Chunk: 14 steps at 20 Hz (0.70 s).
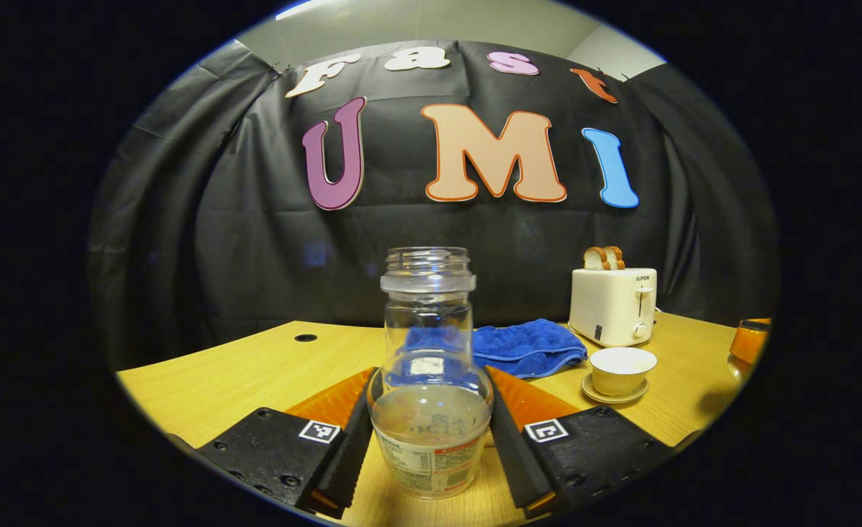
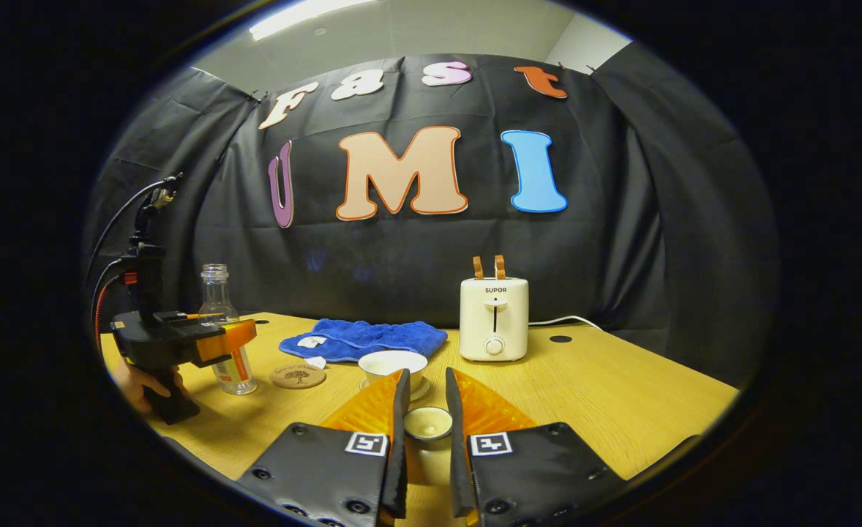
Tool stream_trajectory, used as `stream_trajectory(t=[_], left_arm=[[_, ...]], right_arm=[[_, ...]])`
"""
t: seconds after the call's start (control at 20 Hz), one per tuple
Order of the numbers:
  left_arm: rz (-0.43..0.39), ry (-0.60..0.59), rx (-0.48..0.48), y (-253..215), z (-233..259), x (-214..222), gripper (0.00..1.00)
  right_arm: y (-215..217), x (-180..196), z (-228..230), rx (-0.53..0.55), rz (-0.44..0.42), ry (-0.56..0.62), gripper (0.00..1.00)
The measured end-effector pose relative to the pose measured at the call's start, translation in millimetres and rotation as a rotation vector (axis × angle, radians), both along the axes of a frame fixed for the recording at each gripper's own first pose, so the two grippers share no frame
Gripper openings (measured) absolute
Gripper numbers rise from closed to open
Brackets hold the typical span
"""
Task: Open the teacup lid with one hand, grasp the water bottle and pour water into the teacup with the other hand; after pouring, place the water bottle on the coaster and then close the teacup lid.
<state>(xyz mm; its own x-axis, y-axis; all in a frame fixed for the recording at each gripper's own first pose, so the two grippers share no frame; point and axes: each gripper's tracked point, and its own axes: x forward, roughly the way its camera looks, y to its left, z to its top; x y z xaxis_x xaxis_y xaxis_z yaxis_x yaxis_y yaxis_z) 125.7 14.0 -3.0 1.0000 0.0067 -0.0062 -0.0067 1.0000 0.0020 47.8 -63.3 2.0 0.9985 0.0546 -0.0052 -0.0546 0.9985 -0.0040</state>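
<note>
**Holding the lid off while the bottle is taken up**

Standing on its saucer in the middle of the wooden table (image 2: 621, 395), the teacup (image 2: 393, 364) is open, and its inside looks empty as far as the right gripper view shows. The teacup lid (image 2: 429, 422) is held up in front of the cup by the right gripper (image 2: 425, 432); both fingers are nearly closed and press on it from the two sides.

To the left, the water bottle (image 1: 431, 380) stands upright on the table, without cap and about one third full. The left gripper (image 1: 431, 432) is around its lower body. The fingers are at the two sides of the glass and seem to touch it, so I judge the grasp is made or almost made.

The coaster (image 2: 298, 376) lies just beside the bottle, between it and the cup. Behind are a blue towel (image 2: 365, 338) and a toaster (image 2: 494, 318).

The step in hand is, I think, the grasp of the bottle. The next move calls for lifting it, carrying it over the cup and tilting slowly, while the lid is kept aside.
</note>
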Motion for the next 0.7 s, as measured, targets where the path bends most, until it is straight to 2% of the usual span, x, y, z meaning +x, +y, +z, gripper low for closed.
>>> stream_trajectory(t=[0.3, 0.4, 0.5, 0.7], left_arm=[[-0.026, 0.003, 0.003, -3, 0, 4, 0.70], [-0.039, 0.014, 0.040, -7, -2, 7, 0.69], [-0.042, 0.015, 0.142, -9, -2, 11, 0.69], [-0.035, 0.023, 0.414, -6, -4, 29, 0.69]], right_arm=[[0, 0, 0, 0.001, -0.001, 0.000, 0.27], [-2, -1, 0, 0.000, -0.005, 0.001, 0.27], [-9, 0, 0, 0.000, -0.026, -0.001, 0.27], [-28, 1, 1, -0.001, -0.060, -0.002, 0.27]])
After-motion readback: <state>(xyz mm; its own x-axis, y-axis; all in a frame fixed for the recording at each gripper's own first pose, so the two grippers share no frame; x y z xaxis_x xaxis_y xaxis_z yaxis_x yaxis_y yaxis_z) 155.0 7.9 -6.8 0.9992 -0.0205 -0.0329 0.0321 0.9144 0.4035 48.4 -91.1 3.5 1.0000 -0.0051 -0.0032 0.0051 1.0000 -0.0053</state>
